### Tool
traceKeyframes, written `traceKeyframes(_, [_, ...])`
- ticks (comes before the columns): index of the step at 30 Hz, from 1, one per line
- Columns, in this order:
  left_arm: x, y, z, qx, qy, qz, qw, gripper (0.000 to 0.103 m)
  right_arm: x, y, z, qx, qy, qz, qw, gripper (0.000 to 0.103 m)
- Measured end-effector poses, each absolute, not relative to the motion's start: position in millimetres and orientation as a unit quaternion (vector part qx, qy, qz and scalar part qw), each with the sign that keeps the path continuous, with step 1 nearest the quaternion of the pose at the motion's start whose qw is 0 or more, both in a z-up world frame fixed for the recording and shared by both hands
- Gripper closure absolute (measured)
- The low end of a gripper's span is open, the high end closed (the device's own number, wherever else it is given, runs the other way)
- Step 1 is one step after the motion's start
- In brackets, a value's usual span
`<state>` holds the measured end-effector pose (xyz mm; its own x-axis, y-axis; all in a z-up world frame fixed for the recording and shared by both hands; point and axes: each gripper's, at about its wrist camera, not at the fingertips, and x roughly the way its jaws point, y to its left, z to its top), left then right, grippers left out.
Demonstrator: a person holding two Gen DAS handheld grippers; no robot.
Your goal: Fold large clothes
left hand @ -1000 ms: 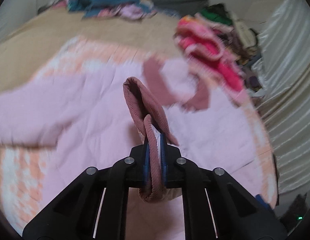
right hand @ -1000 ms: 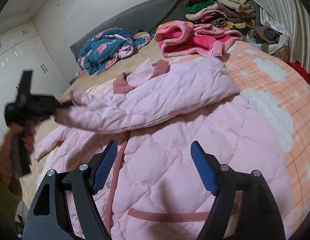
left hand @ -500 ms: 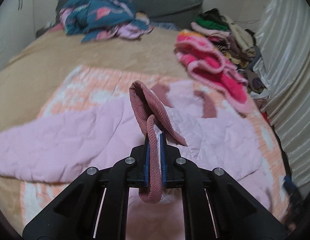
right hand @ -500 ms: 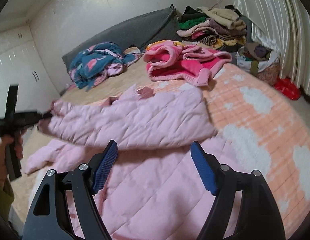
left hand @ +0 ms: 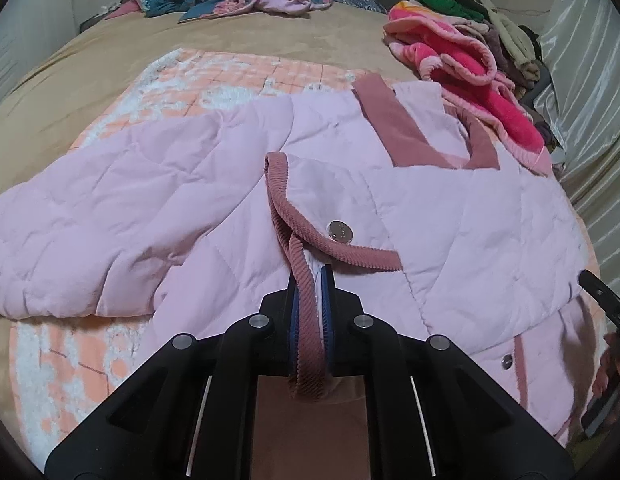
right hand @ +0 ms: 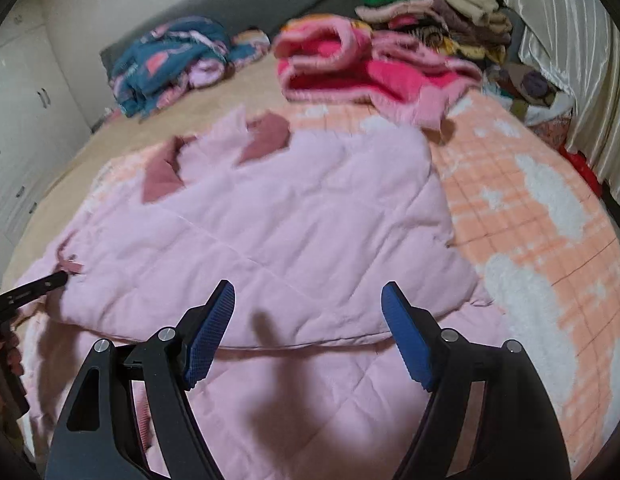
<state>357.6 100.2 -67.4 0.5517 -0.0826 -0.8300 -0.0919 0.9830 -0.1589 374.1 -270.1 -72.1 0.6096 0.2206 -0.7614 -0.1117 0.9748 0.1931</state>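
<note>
A large pale pink quilted coat lies spread on the bed, its dusty-rose collar toward the far side. My left gripper is shut on the ribbed rose cuff of a sleeve, low over the coat's chest beside a silver snap. In the right wrist view the same coat has that sleeve folded across its body. My right gripper hovers open above the coat's lower part, with nothing between its blue pads. The left gripper shows at that view's left edge.
The coat rests on an orange-and-white checked blanket over a tan bedspread. A bright pink fleece garment and a stack of folded clothes lie at the far right. A teal patterned heap sits by the grey headboard.
My left gripper has come down with the cuff, laying the sleeve across the coat's front. My right gripper has slid sideways over the coat, still open.
</note>
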Motion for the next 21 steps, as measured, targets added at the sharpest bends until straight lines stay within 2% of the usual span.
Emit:
traceKeyframes(4, [360.1, 97.7, -73.6, -0.078, 0.478, 0.003, 0.875, 0.097, 387.5, -274.6, -97.1, 0.071, 0.472, 0.074, 0.876, 0.028])
traceKeyframes(9, [360.2, 97.4, -82.3, -0.073, 0.485, 0.007, 0.871, 0.092, 389.5, -272.0, -112.4, 0.068, 0.475, 0.066, 0.875, 0.027])
traceKeyframes(15, [349.4, 96.3, -68.5, -0.060, 0.485, 0.012, 0.872, 0.084, 366.5, -270.4, -88.3, 0.085, 0.453, 0.080, 0.884, 0.023])
traceKeyframes(18, [343.8, 96.9, -57.9, -0.063, 0.480, 0.010, 0.875, 0.067, 350.1, -270.2, -71.4, 0.094, 0.435, 0.083, 0.892, 0.016])
traceKeyframes(20, [337.6, 95.5, -49.7, -0.066, 0.477, 0.006, 0.876, 0.048, 338.5, -270.4, -62.0, 0.101, 0.426, 0.088, 0.895, 0.015])
traceKeyframes(21, [335.5, 94.6, -47.0, -0.064, 0.476, 0.007, 0.877, 0.043, 333.1, -270.4, -57.8, 0.102, 0.422, 0.090, 0.896, 0.015])
